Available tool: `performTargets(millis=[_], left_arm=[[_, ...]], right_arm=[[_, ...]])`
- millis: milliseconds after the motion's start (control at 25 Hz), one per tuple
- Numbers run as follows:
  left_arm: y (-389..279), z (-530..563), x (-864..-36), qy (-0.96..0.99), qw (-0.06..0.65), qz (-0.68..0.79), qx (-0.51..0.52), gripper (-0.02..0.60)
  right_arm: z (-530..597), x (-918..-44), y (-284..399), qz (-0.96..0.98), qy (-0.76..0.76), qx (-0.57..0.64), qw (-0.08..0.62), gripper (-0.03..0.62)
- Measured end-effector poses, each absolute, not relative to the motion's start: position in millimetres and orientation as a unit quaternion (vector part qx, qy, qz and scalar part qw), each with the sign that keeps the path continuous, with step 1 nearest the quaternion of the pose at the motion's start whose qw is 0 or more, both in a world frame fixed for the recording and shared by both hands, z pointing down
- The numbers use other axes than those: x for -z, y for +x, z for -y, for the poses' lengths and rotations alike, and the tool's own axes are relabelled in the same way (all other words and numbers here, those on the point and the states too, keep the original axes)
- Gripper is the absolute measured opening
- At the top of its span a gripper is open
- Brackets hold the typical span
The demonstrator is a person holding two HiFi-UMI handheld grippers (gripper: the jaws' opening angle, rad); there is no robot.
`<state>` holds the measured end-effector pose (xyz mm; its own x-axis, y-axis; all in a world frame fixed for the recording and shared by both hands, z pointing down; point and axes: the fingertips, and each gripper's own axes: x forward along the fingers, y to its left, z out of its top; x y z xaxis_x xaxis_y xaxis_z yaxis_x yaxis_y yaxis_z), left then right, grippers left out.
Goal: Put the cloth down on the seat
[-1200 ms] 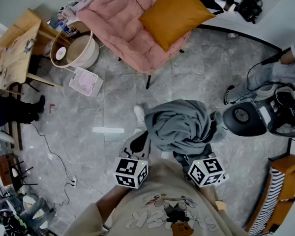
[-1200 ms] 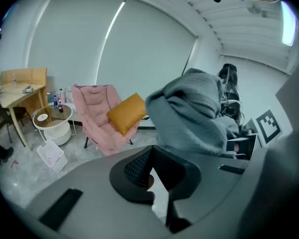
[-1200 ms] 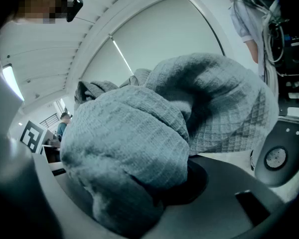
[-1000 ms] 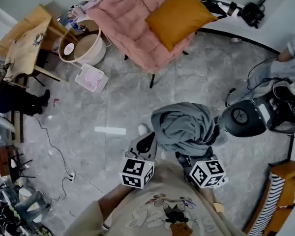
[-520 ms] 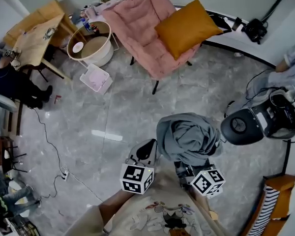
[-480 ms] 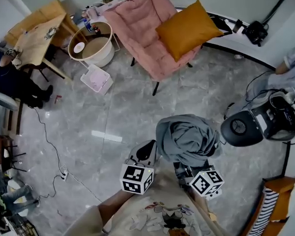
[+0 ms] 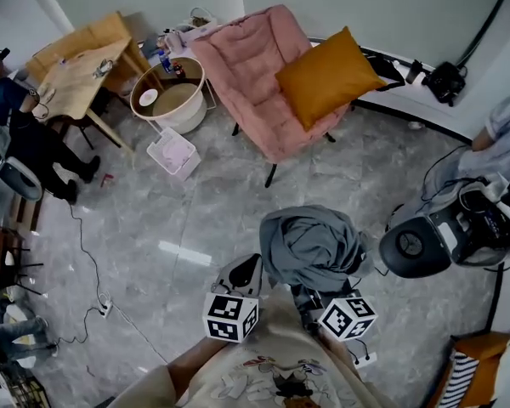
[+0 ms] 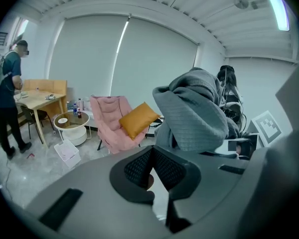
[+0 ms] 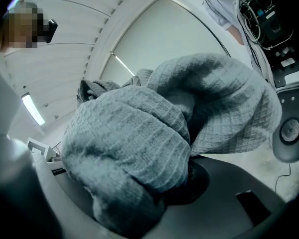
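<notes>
A bundled grey cloth (image 7: 310, 245) hangs over my right gripper (image 7: 313, 291), which is shut on it; the folds hide the jaws, and only a dark pad (image 9: 198, 179) shows under the cloth (image 9: 139, 133) in the right gripper view. My left gripper (image 7: 244, 270) sits just left of the bundle, shut with nothing in it; its mesh pads (image 8: 139, 166) meet at the tips. From the left gripper view the cloth (image 8: 194, 113) rises at the right. The seat is a pink padded chair (image 7: 242, 70) with an orange cushion (image 7: 327, 75), across the floor ahead, also visible as the chair (image 8: 105, 123) in the left gripper view.
A round side table (image 7: 172, 100) and a white bin (image 7: 174, 153) stand left of the chair. A wooden table (image 7: 76, 62) with a person (image 7: 21, 126) is at far left. A black round-topped machine (image 7: 412, 246) and another person (image 7: 501, 138) are at right. A cable (image 7: 89, 266) runs across the grey floor.
The chair and room have slid lower and closer in the head view. The cloth stays bundled on the right gripper and the left gripper stays beside it.
</notes>
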<state>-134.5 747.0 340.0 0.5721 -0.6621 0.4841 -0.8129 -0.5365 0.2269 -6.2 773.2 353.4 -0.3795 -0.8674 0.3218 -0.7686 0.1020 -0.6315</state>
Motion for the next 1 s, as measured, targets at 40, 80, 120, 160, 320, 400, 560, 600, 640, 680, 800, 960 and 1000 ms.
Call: performTargets(millis=[40, 80, 120, 160, 320, 400, 560, 600, 640, 680, 800, 960, 1000], left_arm=[[-131.7, -746.1, -339.7, 0.858, 0.220, 0.432, -0.170, 0.005], [-129.0, -745.0, -338.8, 0.857, 0.222, 0.433, -0.167, 0.005], [-126.5, -743.7, -337.6, 0.857, 0.224, 0.435, -0.164, 0.005], [-124.3, -742.4, -336.3, 0.857, 0.225, 0.435, -0.161, 0.005], [-121.2, -740.7, -337.0, 0.854, 0.234, 0.436, -0.158, 0.005], [-119.9, -741.2, -341.9, 0.852, 0.242, 0.437, -0.159, 0.005], [-115.6, -729.8, -344.9, 0.850, 0.249, 0.438, -0.153, 0.005], [-115.1, -725.0, -344.1, 0.850, 0.249, 0.440, -0.149, 0.005], [-114.8, -720.1, -342.9, 0.850, 0.249, 0.441, -0.146, 0.005], [-114.9, -715.7, -342.0, 0.850, 0.249, 0.442, -0.142, 0.005], [-117.3, -707.4, -342.6, 0.847, 0.257, 0.445, -0.136, 0.005], [-124.7, -692.1, -344.9, 0.846, 0.260, 0.446, -0.135, 0.005], [-126.5, -687.0, -345.1, 0.846, 0.260, 0.445, -0.134, 0.005]], right_arm=[[-773.0, -353.8, -5.8, -0.740, -0.551, 0.380, 0.065, 0.236], [-772.9, -354.0, -4.9, -0.740, -0.550, 0.381, 0.065, 0.236], [-772.3, -353.9, -3.3, -0.740, -0.549, 0.384, 0.065, 0.236], [-770.9, -353.5, -1.3, -0.739, -0.548, 0.386, 0.066, 0.236], [-763.8, -352.2, 3.7, -0.738, -0.547, 0.389, 0.062, 0.236], [-764.0, -355.2, 4.7, -0.736, -0.547, 0.394, 0.062, 0.236], [-759.6, -356.5, 7.7, -0.733, -0.548, 0.398, 0.064, 0.236], [-756.3, -355.9, 8.5, -0.733, -0.549, 0.397, 0.065, 0.238], [-752.5, -355.3, 9.1, -0.733, -0.549, 0.397, 0.065, 0.238], [-748.8, -355.1, 9.3, -0.733, -0.548, 0.397, 0.066, 0.238], [-739.8, -356.3, 6.8, -0.734, -0.545, 0.402, 0.058, 0.239], [-725.4, -358.3, -1.4, -0.733, -0.544, 0.404, 0.055, 0.239], [-721.2, -359.5, -3.2, -0.733, -0.544, 0.405, 0.057, 0.239]])
